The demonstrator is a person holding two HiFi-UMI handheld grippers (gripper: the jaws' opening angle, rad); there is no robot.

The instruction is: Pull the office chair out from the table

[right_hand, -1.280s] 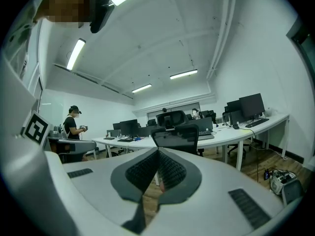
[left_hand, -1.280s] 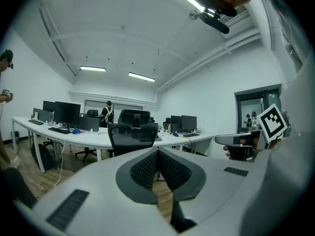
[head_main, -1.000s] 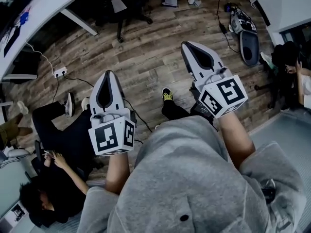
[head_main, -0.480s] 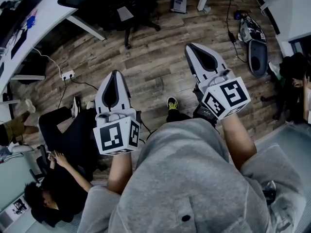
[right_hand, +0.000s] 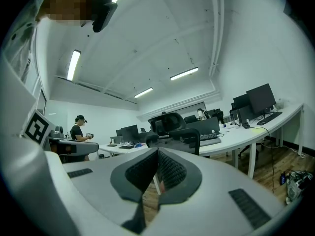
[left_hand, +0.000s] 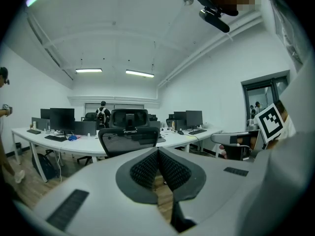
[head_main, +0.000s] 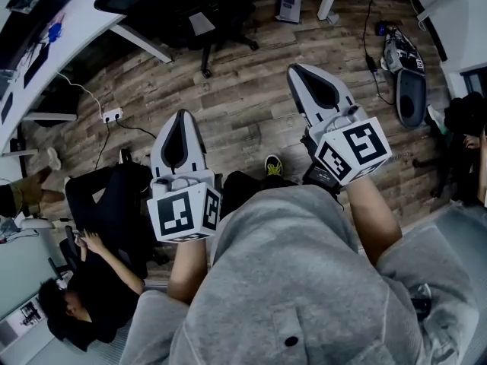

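Note:
The black mesh office chair (head_main: 207,20) stands tucked against the curved white table (head_main: 72,14) at the top of the head view, well ahead of both grippers. It faces me with its back in the left gripper view (left_hand: 129,133) and in the right gripper view (right_hand: 173,128). My left gripper (head_main: 176,117) is shut and holds nothing; its dark pads meet at the tips (left_hand: 157,154). My right gripper (head_main: 295,70) reaches a little further forward, also shut and empty (right_hand: 157,154). Neither touches the chair.
A person in black (head_main: 87,280) sits low at the left. A power strip (head_main: 112,115) with cables lies on the wood floor. A bag (head_main: 402,63) and another person (head_main: 466,124) are at the right. Monitors (left_hand: 61,118) stand on the table.
Both grippers have moved forward toward the chair, still shut. In the head view the chair and table have come further into the picture, and the floor things have slid down.

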